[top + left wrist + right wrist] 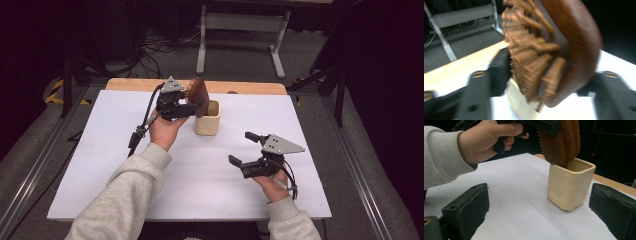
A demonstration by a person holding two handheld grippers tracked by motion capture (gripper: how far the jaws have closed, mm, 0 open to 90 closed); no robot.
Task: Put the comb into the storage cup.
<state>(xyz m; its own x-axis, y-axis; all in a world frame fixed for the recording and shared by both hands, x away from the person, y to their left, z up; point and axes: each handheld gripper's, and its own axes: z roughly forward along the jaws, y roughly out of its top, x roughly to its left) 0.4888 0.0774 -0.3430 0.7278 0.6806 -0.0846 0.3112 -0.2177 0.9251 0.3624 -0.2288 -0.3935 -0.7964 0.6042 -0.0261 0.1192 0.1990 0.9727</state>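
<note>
A brown wooden hairbrush (200,92) stands upright with its lower end inside a cream square cup (207,121) at the back middle of the white board. My left gripper (196,106) reaches in from the left, level with the brush head. In the left gripper view the blurred brush (564,50) sits between the two jaws, which stand apart on either side of it, open, above the cup (519,105). My right gripper (241,148) rests open and empty at the front right. Its view faces the cup (569,187), the brush (561,142) and the left hand (481,140).
The white board (125,165) lies on a wooden table whose far edge (135,84) shows behind it. A metal frame (240,22) stands on the grey floor beyond, with cables to its left. Black cables trail from both grippers.
</note>
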